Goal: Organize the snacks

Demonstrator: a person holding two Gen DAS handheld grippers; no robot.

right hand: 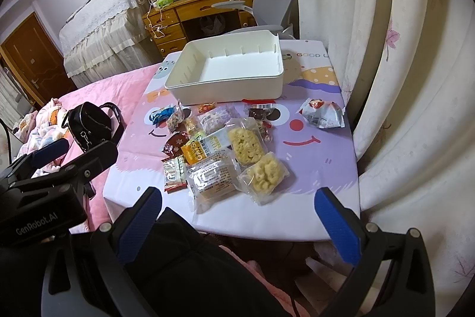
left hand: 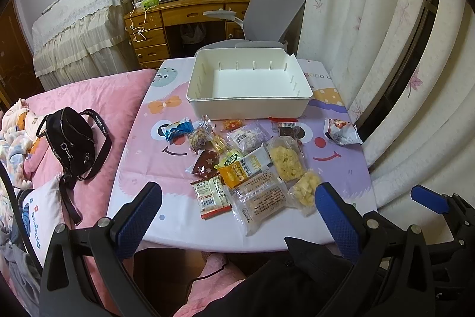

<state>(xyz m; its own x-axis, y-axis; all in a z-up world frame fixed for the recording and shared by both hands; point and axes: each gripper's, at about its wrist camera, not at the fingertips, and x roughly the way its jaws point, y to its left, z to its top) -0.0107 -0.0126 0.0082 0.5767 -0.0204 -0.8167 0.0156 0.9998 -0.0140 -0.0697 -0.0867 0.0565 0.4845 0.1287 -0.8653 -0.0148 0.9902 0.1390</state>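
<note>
Pink cartoon tablecloth [left hand: 139, 165]; wooden desk [left hand: 190, 14] behind, seemingly.

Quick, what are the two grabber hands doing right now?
Left gripper: open, holding nothing.
Right gripper: open, holding nothing.

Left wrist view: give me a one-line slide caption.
Open left gripper hovers at the table's near edge, facing scattered snack packets and an empty white bin behind them.
</note>
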